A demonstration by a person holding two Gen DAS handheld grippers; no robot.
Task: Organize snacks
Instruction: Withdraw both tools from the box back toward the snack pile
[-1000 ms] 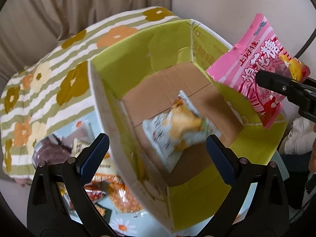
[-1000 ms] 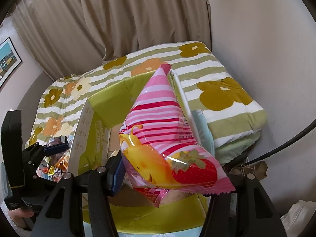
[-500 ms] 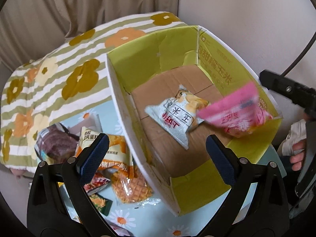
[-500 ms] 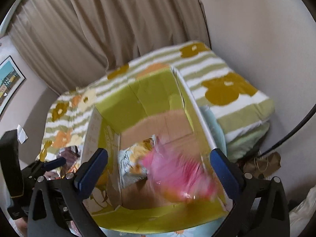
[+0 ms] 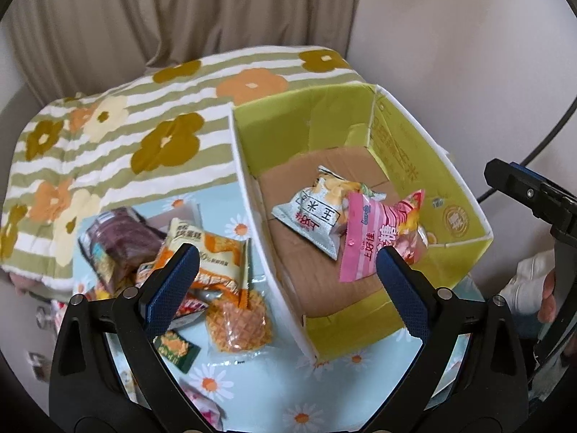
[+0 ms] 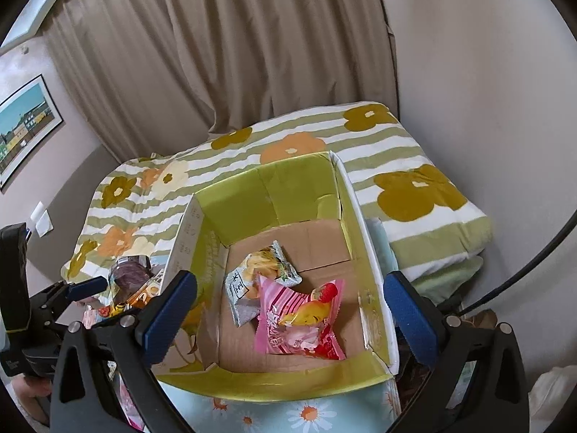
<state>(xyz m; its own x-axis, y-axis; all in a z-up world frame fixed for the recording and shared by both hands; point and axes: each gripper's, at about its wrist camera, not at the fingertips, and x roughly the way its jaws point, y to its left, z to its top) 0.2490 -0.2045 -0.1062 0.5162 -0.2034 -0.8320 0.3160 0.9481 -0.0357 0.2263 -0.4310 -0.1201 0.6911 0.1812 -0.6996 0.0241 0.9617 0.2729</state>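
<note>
1. Snacks box (image 6: 288,195): open carton, lime-green inside, brown floor, standing on a daisy-print cloth (image 5: 259,393) beside a striped flowered quilt (image 5: 119,144).
2. Right gripper (image 6: 288,310): jaws have just been opening, now wide and empty above the box.
3. Left gripper (image 5: 285,281): jaws spread wide, nothing between them.
4. Pink candy bag (image 6: 299,321): lying on the box floor, overlapping the silver bag.
5. Silver snack bag (image 6: 252,281): flat in the box.
6. Loose packets (image 5: 202,252): heaped on the cloth just left of the box.
</note>
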